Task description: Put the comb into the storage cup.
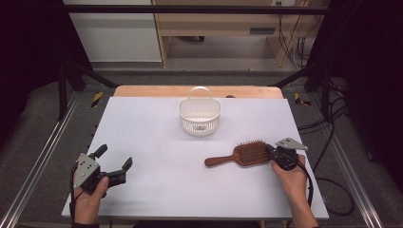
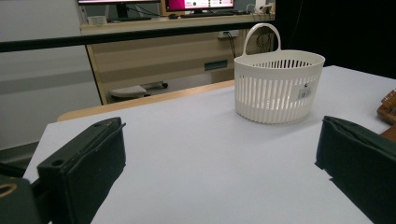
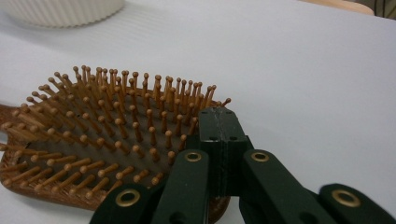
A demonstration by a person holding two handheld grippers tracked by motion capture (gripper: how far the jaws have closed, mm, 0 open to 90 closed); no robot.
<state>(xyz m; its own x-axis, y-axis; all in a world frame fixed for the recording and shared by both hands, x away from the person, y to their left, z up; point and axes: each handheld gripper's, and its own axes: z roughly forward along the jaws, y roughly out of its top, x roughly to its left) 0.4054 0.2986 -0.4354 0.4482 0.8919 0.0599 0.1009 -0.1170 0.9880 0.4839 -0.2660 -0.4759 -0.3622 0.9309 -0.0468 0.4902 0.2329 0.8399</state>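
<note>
Right gripper at the brush's end, basket waiting beyond

Nearest, the left gripper point(image 1: 114, 165) rests at the table's point(image 1: 157, 190) near-left corner, jaws wide and empty. The right gripper point(image 3: 219, 122) has its jaws pressed together at the rim of the brush point(image 1: 240, 155), which lies bristles-up near the right edge; whether they pinch the rim I cannot tell. Farther back stands the basket point(image 1: 199, 116), empty. The step looks like grasping; next likely calls for a firm hold, then a lift toward the basket.
</note>
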